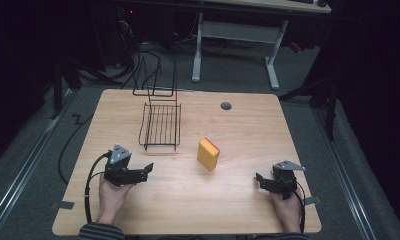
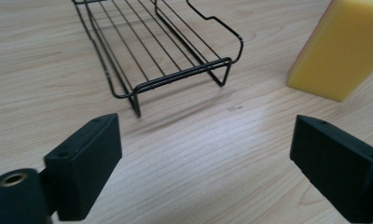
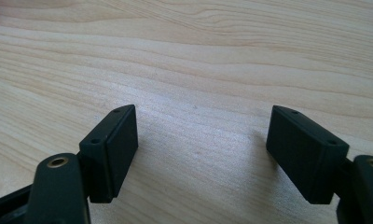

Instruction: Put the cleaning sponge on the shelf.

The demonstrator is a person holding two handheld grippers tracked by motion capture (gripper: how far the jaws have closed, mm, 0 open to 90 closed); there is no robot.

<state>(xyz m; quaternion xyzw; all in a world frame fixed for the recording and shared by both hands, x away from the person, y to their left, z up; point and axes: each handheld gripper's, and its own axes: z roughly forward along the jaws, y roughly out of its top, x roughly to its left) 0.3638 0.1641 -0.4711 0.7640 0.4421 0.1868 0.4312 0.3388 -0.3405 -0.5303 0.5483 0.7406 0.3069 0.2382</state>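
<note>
A yellow sponge point(image 1: 208, 154) with a red backing stands on edge near the middle of the wooden table point(image 1: 238, 210). A black wire rack point(image 1: 160, 125) lies behind and to its left. My left gripper point(image 1: 147, 170) sits at the front left and points right toward the sponge. In the left gripper view its jaws are open point(image 2: 205, 140) over bare wood, with the rack point(image 2: 166, 46) ahead and the sponge point(image 2: 338, 46) at the upper right. My right gripper point(image 1: 260, 181) rests at the front right and points left. It is open point(image 3: 201, 135) with nothing between its fingers.
A second wire frame point(image 1: 155, 80) stands upright at the table's far edge behind the rack. A grey cable hole point(image 1: 226, 106) sits at the back of the tabletop. Cables and a white desk frame point(image 1: 273, 55) lie on the floor beyond the table.
</note>
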